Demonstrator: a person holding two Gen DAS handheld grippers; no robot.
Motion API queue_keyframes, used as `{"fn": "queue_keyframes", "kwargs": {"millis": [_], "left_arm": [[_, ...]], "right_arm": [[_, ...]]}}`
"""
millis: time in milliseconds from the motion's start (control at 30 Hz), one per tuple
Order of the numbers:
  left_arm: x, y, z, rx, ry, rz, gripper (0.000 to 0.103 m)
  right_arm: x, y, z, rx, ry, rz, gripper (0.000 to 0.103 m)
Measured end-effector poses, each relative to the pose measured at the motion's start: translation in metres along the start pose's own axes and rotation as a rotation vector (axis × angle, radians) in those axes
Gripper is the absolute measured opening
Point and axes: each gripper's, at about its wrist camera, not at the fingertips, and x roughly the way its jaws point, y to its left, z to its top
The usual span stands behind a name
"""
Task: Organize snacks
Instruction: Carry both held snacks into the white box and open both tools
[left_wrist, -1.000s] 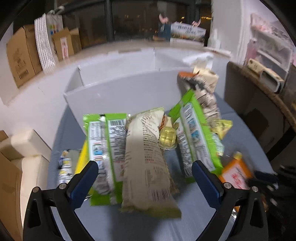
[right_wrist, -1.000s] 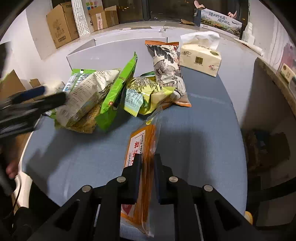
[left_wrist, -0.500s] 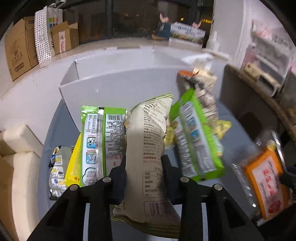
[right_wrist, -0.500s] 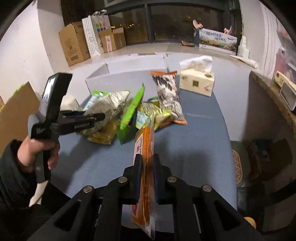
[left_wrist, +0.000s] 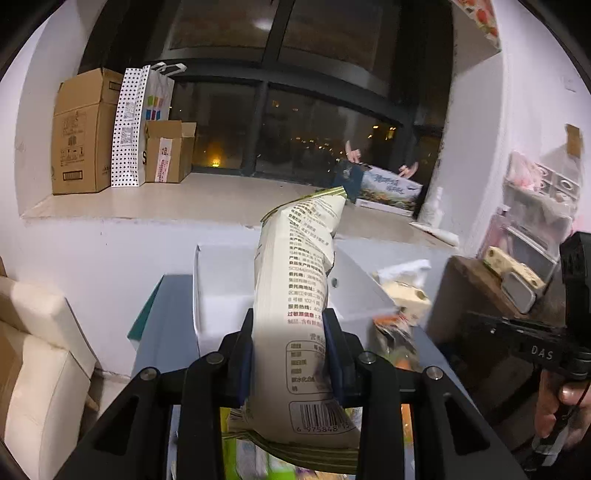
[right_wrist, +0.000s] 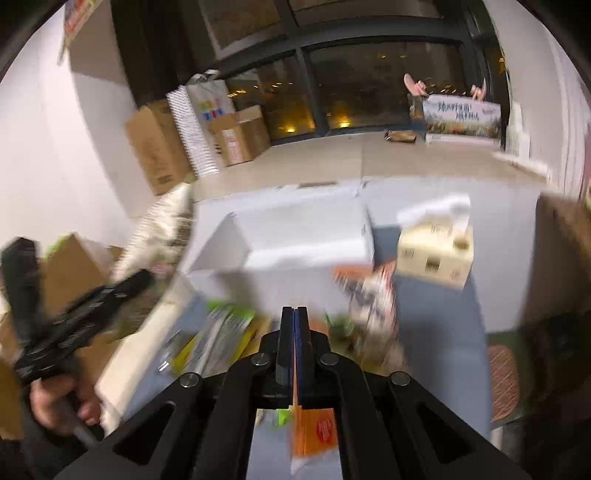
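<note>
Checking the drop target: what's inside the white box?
Right wrist view: the white box looks open, only pale inner walls showing. Blur and its near wall hide the floor. In the left wrist view, the cream bag covers part of it.

Right gripper (right_wrist: 294, 325) clamped on the orange snack packet (right_wrist: 314, 428)

Packet hangs below the pressed-together fingers; blurry snack pile (right_wrist: 229, 332), white box (right_wrist: 295, 236) and tissue box (right_wrist: 436, 254) sit on the grey table (right_wrist: 439, 332) ahead.

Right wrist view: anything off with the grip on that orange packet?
Yes. The right claw is shut on only the top edge of the orange plastic snack packet; nearly all of the packet hangs below the pads, edge-on and dangling. The frame is blurred, so how firm the pinch is can't be judged.
</note>
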Motion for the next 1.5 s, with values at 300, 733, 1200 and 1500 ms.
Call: {"fn": "queue_keyframes", "kwargs": {"millis": [300,733,1200,1500], "left_arm": [[0.073,0.017,0.033,0.0,0.052,0.012,0.036],[0.082,0.009,0.016,0.029,0.062,-0.021,0.036],[0.099,0.009,0.005,0.036,0.108,-0.016,0.036],[0.125,0.017,0.021,0.031,0.118,0.007,0.036]], "right_arm": [[0.056,0.016,0.064,-0.078,0.062,0.016,0.006],[0.042,-0.044,-0.086,0.092,0.216,-0.106,0.103],[0.095,-0.047,-0.12,0.118,0.217,0.069,0.064],[0.037,-0.044,-0.095,0.081,0.157,0.029,0.051]]}}
